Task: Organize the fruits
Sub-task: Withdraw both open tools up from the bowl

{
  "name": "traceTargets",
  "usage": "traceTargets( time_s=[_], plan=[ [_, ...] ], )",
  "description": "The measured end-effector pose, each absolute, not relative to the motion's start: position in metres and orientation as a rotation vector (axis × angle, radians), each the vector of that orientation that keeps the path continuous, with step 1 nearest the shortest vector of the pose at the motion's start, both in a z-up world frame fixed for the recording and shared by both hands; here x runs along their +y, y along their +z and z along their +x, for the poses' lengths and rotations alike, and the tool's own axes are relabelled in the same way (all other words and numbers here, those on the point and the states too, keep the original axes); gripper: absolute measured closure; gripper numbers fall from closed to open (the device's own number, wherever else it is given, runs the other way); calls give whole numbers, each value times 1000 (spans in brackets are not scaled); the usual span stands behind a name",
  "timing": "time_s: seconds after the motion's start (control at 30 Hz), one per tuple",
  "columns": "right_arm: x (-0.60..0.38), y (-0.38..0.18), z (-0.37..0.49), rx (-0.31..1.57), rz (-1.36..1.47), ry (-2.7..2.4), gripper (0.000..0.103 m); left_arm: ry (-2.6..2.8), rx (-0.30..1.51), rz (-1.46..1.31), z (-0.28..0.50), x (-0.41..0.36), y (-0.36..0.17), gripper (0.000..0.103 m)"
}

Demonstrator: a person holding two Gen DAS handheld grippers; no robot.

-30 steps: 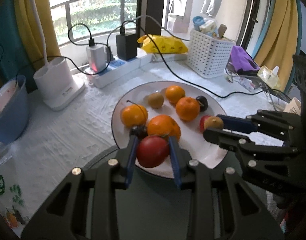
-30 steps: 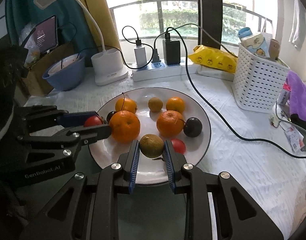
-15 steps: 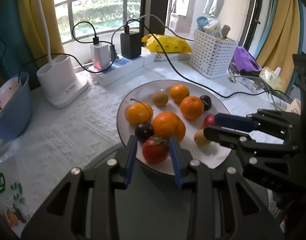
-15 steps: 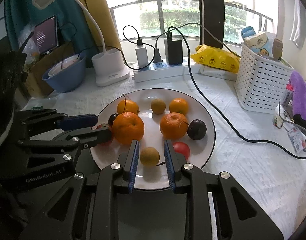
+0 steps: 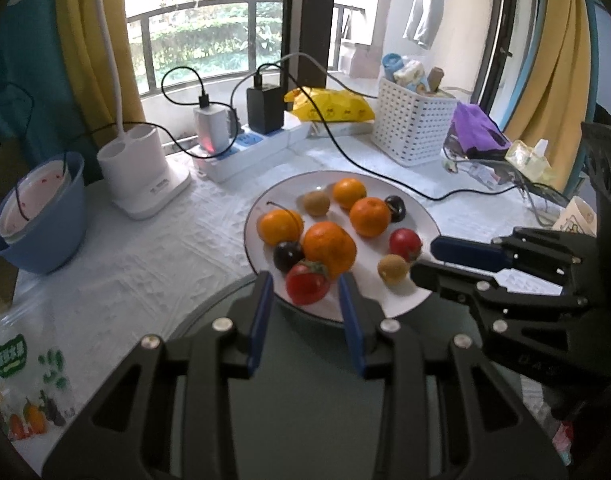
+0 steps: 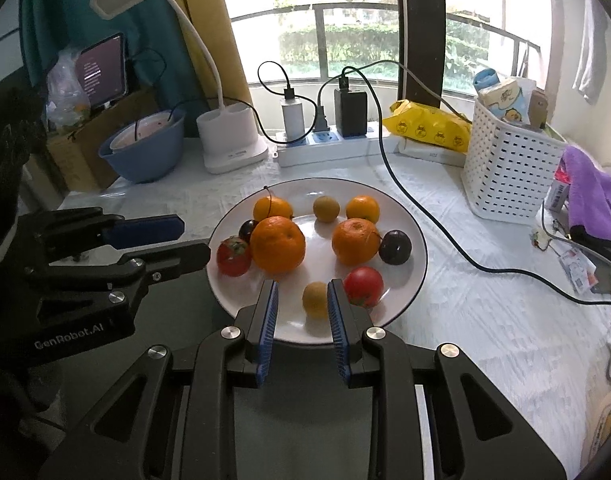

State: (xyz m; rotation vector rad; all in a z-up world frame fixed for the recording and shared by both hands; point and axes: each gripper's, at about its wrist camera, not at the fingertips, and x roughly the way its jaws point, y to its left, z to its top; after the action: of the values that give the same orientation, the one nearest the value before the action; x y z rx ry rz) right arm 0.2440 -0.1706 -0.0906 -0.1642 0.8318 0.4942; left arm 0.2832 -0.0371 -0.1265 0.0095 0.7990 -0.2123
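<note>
Left jaws [image 5: 305, 304] apart, nothing gripped; tomato [image 5: 307, 283] lies free on the plate's [image 5: 389, 308] near edge. Right jaws [image 6: 301, 304] narrow, clear of the small brown fruit [image 6: 315, 299] lying between them, also near edge. Plate mid-worktop [image 5: 145, 264].

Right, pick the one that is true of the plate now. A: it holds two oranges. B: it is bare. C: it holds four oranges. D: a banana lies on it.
C: four oranges sit on the plate, among smaller fruit.
</note>
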Motion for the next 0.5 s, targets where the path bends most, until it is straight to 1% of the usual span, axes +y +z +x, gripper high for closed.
traceTargets(
  time_s=[0.03, 0.07, 0.1, 0.5],
  plan=[
    [-171, -90, 242, 830, -165, 494, 76, -212, 795, 9, 280, -37, -125, 67],
    [-171, -88, 239, 827, -166, 493, 76, -210, 793, 9, 278, -37, -125, 63],
    [-171, -87, 236, 824, -167, 492, 76, -206, 787, 3, 275, -36, -124, 55],
    [-170, -74, 204, 792, -177, 488, 76, -199, 757, -10, 240, -30, -113, 55]
  ],
)
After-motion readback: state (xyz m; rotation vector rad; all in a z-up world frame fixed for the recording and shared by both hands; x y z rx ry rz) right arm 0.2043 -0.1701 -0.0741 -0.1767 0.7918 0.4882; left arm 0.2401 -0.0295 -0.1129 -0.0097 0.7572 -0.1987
